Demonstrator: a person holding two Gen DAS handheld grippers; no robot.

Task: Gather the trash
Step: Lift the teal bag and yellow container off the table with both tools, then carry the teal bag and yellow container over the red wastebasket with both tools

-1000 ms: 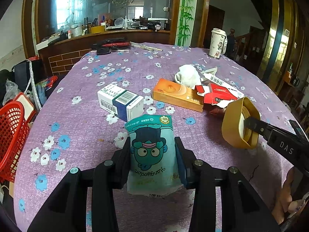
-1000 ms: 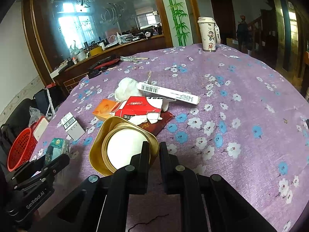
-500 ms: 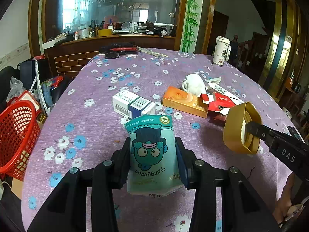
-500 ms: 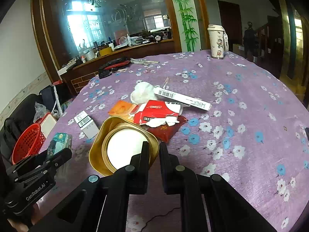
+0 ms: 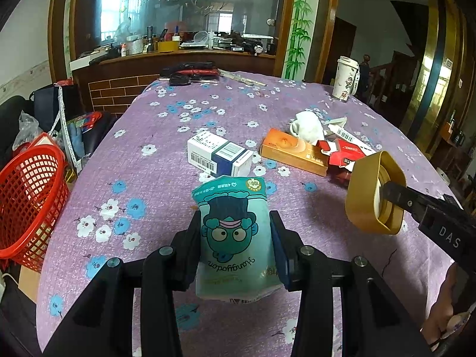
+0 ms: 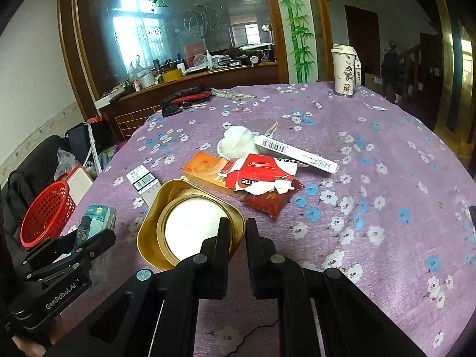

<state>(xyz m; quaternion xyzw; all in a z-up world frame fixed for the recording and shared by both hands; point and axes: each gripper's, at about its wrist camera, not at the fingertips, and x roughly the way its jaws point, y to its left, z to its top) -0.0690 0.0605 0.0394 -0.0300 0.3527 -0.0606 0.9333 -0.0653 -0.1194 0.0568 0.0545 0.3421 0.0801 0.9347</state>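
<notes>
Room: I see a wood-framed glass partition and a bamboo-painted pillar behind the worktop (image 5: 166, 178), which has a purple flowered cloth.
Left tongs (image 5: 235, 238): clamped on a teal cartoon pouch (image 5: 235, 229), held upright above the cloth.
Right tongs (image 6: 237, 232): nearly together, pinching the rim of a gold bowl (image 6: 190, 223) with a white inside; bowl is lifted and tilted.
Remaining trash: white-and-blue box (image 5: 218, 156), orange box (image 5: 294, 154), torn red carton (image 6: 261, 172), crumpled tissue (image 6: 236, 144) and long white barcode box (image 6: 296, 153), all bunched mid-worktop, some overlapping.
Basket: red mesh basket (image 5: 28, 202) off the left edge, below worktop level.
Far side: white lidded cup (image 5: 345, 78), upright, well apart from the pile.
</notes>
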